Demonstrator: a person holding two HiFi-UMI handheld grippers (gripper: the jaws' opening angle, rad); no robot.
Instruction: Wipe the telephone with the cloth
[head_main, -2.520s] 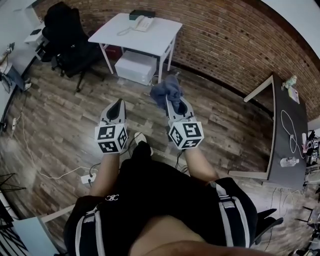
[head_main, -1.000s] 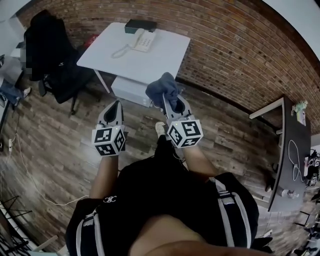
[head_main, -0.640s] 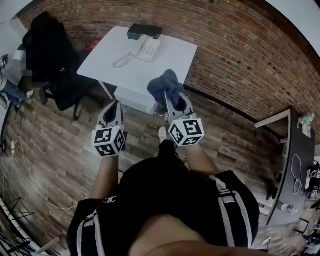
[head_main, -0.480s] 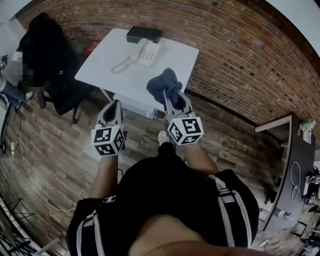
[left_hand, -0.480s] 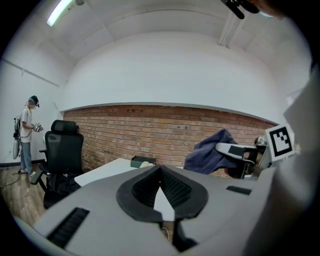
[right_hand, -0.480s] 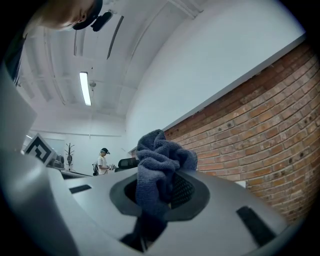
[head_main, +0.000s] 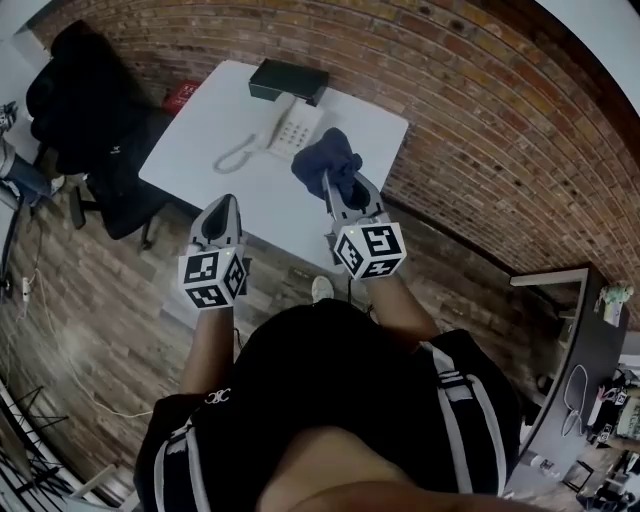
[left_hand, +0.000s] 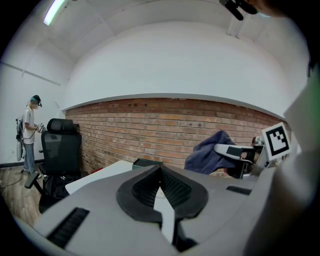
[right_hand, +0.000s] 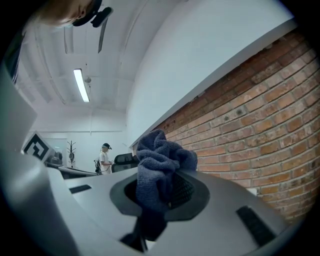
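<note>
The white bench (head_main: 190, 165) stands with its far edge close to a brick wall (head_main: 470, 130). The telephone (head_main: 294, 126) lies toward that far edge, just beside a black box (head_main: 288, 80) that sits at the edge itself. Its coiled cord (head_main: 236, 157) trails toward the bench's left edge. A broad stretch of white top lies between the telephone and the near edge.

The right gripper (head_main: 335, 182) is pinched on the dark blue cloth (head_main: 325, 158). In the right gripper view the cloth (right_hand: 161, 162) bunches up out of the clamped jaws of the right gripper (right_hand: 167, 192). It is held over the bench, just beside the telephone on the side toward the right edge, and I cannot tell whether it touches.

The left gripper (head_main: 223, 207) hovers over the near edge. In its own view the jaws of the left gripper (left_hand: 161, 171) are pressed together with nothing between them.

A black office chair (head_main: 95, 95) stands off the left edge.
</note>
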